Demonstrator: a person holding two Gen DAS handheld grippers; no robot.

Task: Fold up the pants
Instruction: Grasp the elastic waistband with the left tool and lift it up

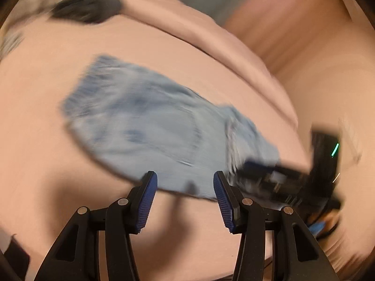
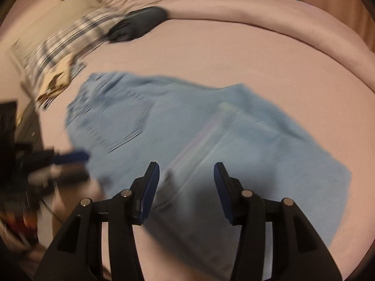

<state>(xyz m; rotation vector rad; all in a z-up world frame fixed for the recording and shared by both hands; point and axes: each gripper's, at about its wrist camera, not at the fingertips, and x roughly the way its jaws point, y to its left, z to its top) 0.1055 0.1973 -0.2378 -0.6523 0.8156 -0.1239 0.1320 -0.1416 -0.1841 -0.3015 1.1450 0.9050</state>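
Note:
Light blue denim pants point(image 1: 152, 128) lie folded on a pink bed sheet point(image 1: 35, 117), a back pocket facing up. They also show in the right wrist view point(image 2: 211, 140). My left gripper point(image 1: 185, 180) is open and empty, hovering over the near edge of the pants. My right gripper point(image 2: 186, 173) is open and empty above the pants' near part. The right gripper shows blurred at the right of the left wrist view point(image 1: 281, 178). The left gripper shows blurred at the left of the right wrist view point(image 2: 70, 158). Both views are motion-blurred.
A dark grey garment point(image 2: 138, 25) lies at the far side of the bed. A striped cloth point(image 2: 65, 42) lies at the far left. A pink blanket point(image 2: 257, 7) is bunched along the far edge.

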